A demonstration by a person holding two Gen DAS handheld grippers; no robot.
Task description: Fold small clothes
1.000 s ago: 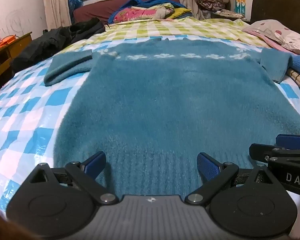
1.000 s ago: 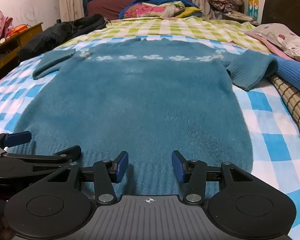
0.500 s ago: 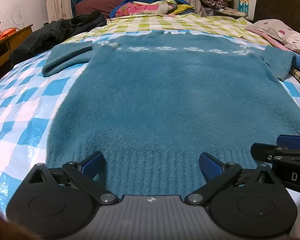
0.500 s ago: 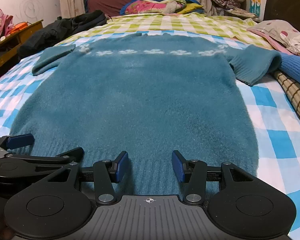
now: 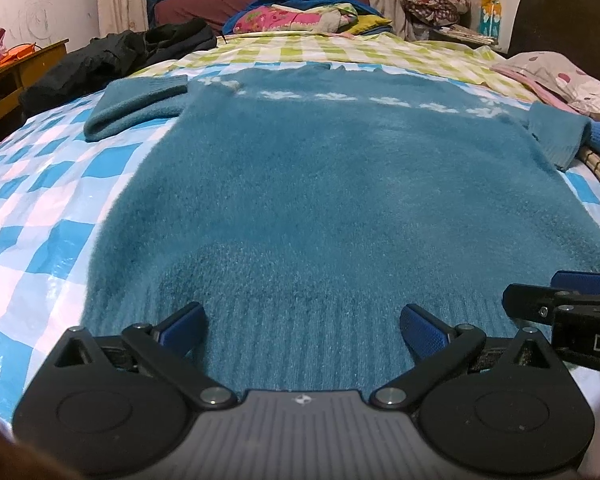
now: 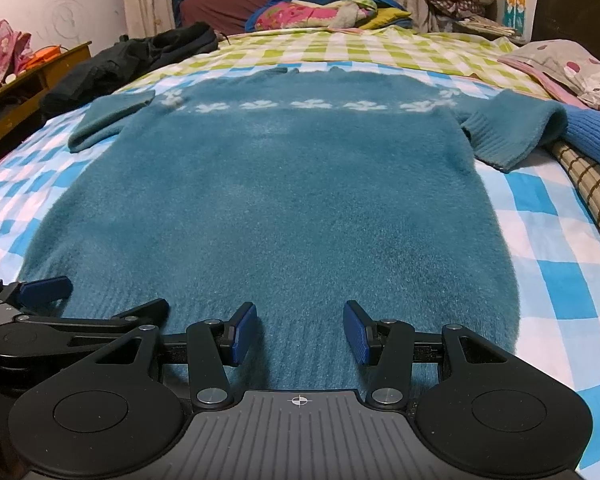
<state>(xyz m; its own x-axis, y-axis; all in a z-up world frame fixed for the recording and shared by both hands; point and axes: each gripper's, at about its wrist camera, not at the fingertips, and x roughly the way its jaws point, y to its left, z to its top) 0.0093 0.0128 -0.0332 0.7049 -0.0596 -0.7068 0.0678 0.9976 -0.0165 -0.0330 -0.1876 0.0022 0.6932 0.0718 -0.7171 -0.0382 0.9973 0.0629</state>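
Presently, the teal sweater [image 5: 340,200] lies flat and face-up on the checked bedsheet [image 5: 40,216], hem nearest the tools, neckline far, both sleeves turned back on themselves beside the shoulders. That flat spread reads as preparation for a fold from the hem. The left gripper [image 5: 302,330] sits low over the ribbed hem with its jaws wide apart and only fabric beneath them, nothing pinched. The right gripper [image 6: 300,332] stands alongside over the same hem, jaws about half apart, also gripping nothing. The 2 tools side by side suggest a paired pick-up of the hem edge. The hem's very edge is hidden behind both tool bodies, so contact there cannot be confirmed. The right sleeve's cuff overlaps a blue knit [image 6: 592,140] and a plaid cloth [image 6: 592,196], both cut off at the frame.
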